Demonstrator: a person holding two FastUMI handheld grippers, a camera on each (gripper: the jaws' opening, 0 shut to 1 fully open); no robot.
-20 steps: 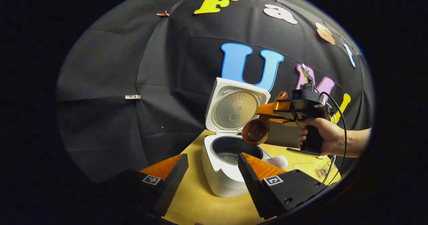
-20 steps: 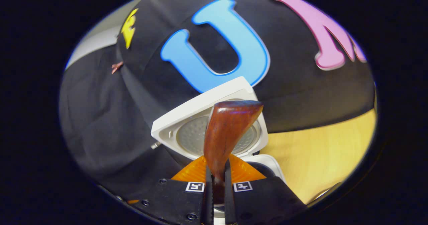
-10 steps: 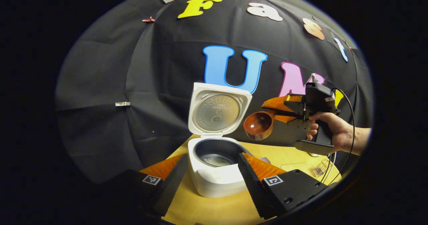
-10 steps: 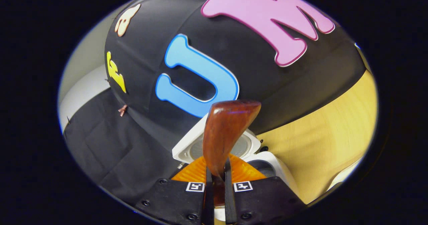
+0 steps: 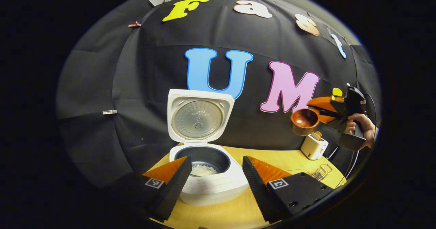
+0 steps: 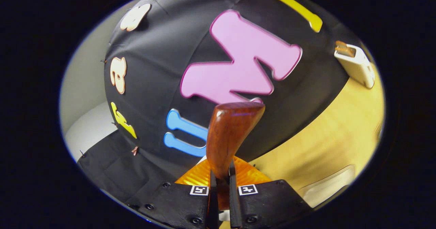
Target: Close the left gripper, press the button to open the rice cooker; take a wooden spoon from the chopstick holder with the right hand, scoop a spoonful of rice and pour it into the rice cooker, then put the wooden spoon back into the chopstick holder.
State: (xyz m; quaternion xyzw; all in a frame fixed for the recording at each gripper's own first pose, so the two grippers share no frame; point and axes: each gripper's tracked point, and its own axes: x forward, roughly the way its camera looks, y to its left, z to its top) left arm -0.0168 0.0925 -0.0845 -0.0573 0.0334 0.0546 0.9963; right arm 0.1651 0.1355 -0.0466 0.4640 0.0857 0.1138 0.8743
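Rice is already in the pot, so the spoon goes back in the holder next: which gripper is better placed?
Right. The right gripper is shut on the wooden spoon, above the chopstick holder; the left gripper is open at the rice cooker.

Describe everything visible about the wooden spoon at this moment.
The wooden spoon is glossy reddish-brown wood with a deep round bowl, which looks empty in the left gripper view. The right hand-held gripper is shut on its handle, both fingers pressing it. It hangs in the air with its bowl just above the white chopstick holder, apart from the open rice cooker. Nothing else touches it.
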